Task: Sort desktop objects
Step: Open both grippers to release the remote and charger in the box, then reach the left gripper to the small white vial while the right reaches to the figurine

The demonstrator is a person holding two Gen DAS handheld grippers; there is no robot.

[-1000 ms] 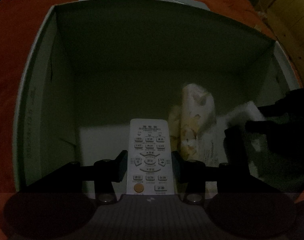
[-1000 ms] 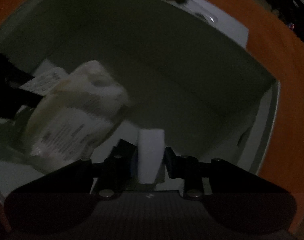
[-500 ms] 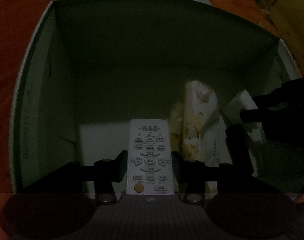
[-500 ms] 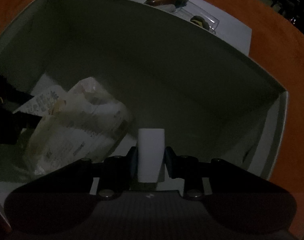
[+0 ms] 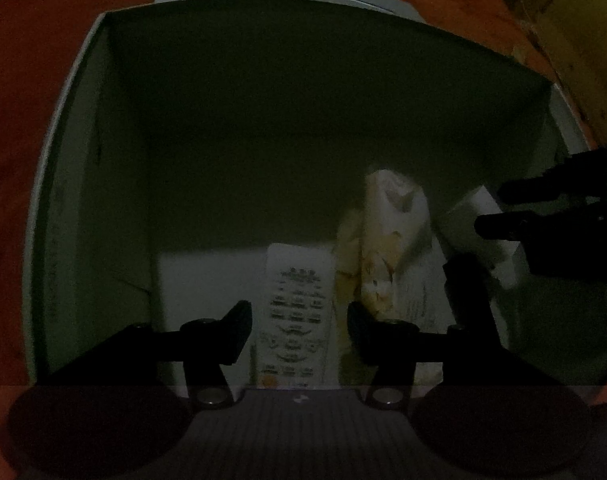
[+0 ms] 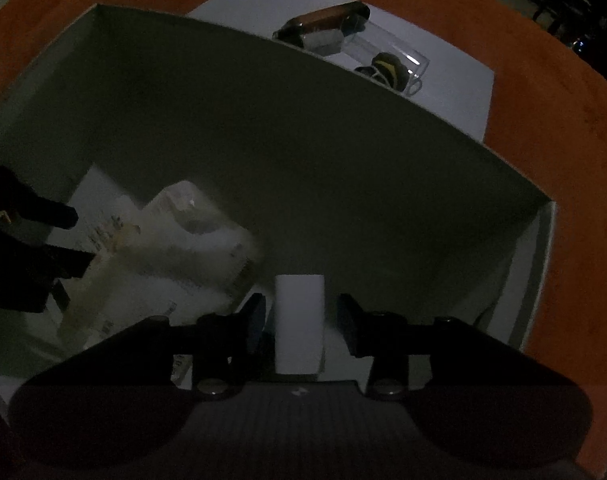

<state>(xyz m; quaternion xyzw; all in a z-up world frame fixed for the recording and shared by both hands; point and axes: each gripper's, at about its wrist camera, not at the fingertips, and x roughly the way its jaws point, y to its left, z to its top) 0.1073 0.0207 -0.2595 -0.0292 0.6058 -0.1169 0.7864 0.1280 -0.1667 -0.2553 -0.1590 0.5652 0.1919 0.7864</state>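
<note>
Both tools letting go inside the box

In the matte cardboard box (image 5: 83,200), left tool (image 5: 299,332) opens off a flat remote (image 5: 297,312); right tool (image 6: 301,328) opens off a smooth white block (image 6: 299,320) (crinkly packet (image 6: 163,256) alongside).

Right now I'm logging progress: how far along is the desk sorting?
Done: a crinkly packet already lies in the box. In hand: the left gripper is opening around the remote, the right gripper around a white block, both inside the box. Left: items in the clear case behind the box.

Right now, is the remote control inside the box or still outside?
Inside. The remote control lies within the box walls, between the opening left gripper fingers, beside a bag.
</note>
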